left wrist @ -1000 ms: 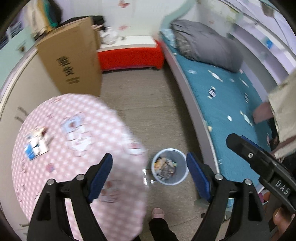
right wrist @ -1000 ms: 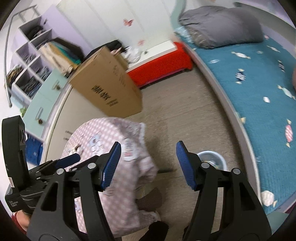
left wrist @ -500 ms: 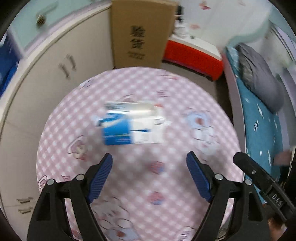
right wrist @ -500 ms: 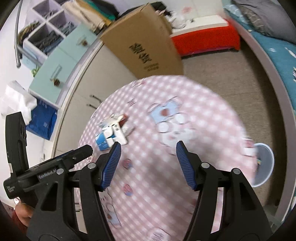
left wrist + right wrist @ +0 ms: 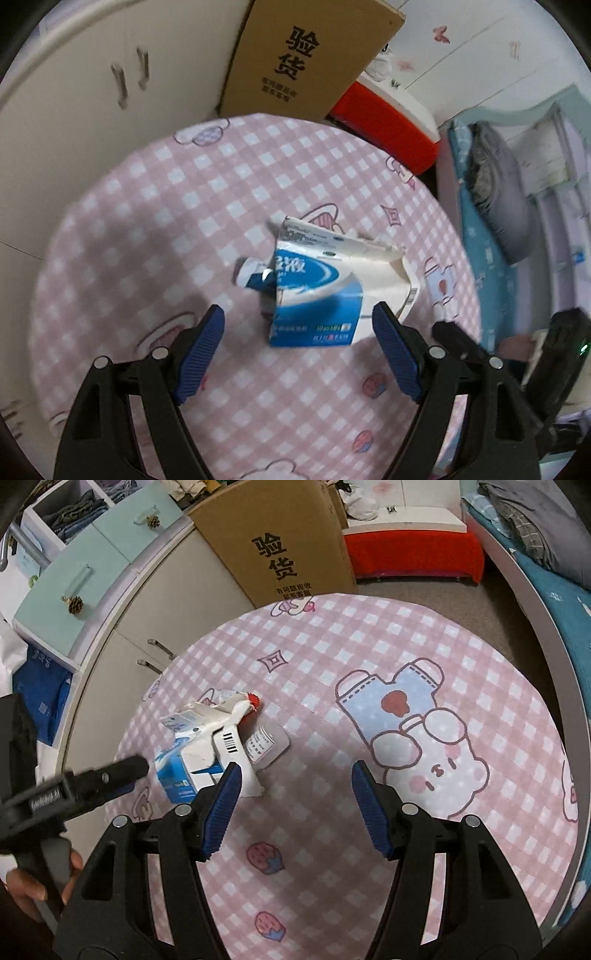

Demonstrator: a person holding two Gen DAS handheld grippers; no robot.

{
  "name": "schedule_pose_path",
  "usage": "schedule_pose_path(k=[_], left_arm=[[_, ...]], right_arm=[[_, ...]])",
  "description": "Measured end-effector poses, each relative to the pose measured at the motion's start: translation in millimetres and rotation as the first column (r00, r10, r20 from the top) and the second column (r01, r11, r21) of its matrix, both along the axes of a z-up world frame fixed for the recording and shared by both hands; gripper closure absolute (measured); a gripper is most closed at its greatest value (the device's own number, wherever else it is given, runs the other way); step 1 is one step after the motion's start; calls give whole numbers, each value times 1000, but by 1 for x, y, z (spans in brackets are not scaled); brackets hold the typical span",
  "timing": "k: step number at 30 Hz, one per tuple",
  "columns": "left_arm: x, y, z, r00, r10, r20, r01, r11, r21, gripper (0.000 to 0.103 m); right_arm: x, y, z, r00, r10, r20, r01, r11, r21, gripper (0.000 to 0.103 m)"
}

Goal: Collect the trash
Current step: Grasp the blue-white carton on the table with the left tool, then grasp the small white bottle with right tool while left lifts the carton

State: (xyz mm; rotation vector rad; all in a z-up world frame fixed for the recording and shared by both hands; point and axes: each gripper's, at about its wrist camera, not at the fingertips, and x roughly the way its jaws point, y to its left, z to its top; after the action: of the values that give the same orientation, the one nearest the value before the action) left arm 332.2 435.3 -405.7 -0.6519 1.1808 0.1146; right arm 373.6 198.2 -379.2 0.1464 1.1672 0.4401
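A: Both tongs are seen spread wide with nothing between the blue pads. The left tongs (image 5: 297, 341) are held just short of the torn blue-and-white carton (image 5: 319, 295), and the right tongs (image 5: 295, 803) are poised over the middle of the table (image 5: 369, 657).

B: Where is the trash found?

A: The carton is lying on the pink checked cloth, toward the cabinet (image 5: 166, 602) side of the table. A small clear bottle (image 5: 267, 744) with a printed label is touching it, partly tucked against its flap.

B: How can the carton be expected to handle?

A: It is judged light and empty, thin card already ripped and crumpled, so it would probably be crushed rather than slip. A hold across the intact blue end is suggested, not on the loose white flap, which could be torn off. The bottle looks smooth and may roll when nudged.

B: Is anything standing in the way?

A: Little is. The brown cardboard box (image 5: 306, 59) is leaning well behind the table, and the bed (image 5: 546, 583) is set off to the right. Only the bottle is crowding the carton.
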Motion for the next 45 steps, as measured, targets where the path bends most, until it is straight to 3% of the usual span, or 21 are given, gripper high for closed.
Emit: schedule_pose_path(k=[8, 10, 16, 18, 20, 24, 30, 32, 34, 38, 44, 45], left_arm=[[13, -1, -24, 997, -47, 57, 54, 992, -117, 23], [16, -3, -24, 995, -70, 70, 78, 991, -112, 23], [20, -14, -29, 985, -135, 110, 151, 977, -153, 33], [22, -15, -32, 982, -147, 118, 168, 969, -184, 63], [23, -17, -35, 981, -153, 121, 176, 961, -215, 71], [22, -29, -27, 974, -177, 143, 203, 960, -192, 81], [20, -37, -1, 954, -189, 235, 247, 936, -249, 99], [16, -40, 17, 944, -161, 289, 229, 948, -219, 100], [14, -39, 32, 934, -142, 329, 227, 945, -237, 100], [10, -31, 65, 918, -106, 383, 179, 971, -159, 100], [2, -16, 74, 935, -96, 342, 110, 994, -21, 100], [1, -15, 74, 938, -93, 333, 100, 995, -4, 100]], right_arm=[[1, 12, -16, 1000, 22, 9, -21, 997, -71, 42], [2, 14, -19, 1000, 26, 13, -25, 997, -76, 42], [4, 26, -22, 997, 68, 48, -63, 994, -94, 42], [5, 29, -23, 995, 81, 58, -75, 992, -102, 45], [4, 30, -23, 994, 90, 65, -82, 990, -113, 48], [7, 27, -23, 995, 84, 59, -76, 990, -121, 56], [9, 21, -13, 997, 66, 49, -60, 992, -108, 57], [8, 18, -7, 998, 47, 44, -43, 995, -90, 56], [6, 12, 1, 999, 17, 40, -15, 998, -63, 53], [9, 11, 8, 1000, -8, 13, 8, 1000, -13, 47], [21, 43, -11, 996, 88, 12, -87, 995, -52, 47], [24, 49, -15, 995, 102, 14, -101, 993, -61, 51]])
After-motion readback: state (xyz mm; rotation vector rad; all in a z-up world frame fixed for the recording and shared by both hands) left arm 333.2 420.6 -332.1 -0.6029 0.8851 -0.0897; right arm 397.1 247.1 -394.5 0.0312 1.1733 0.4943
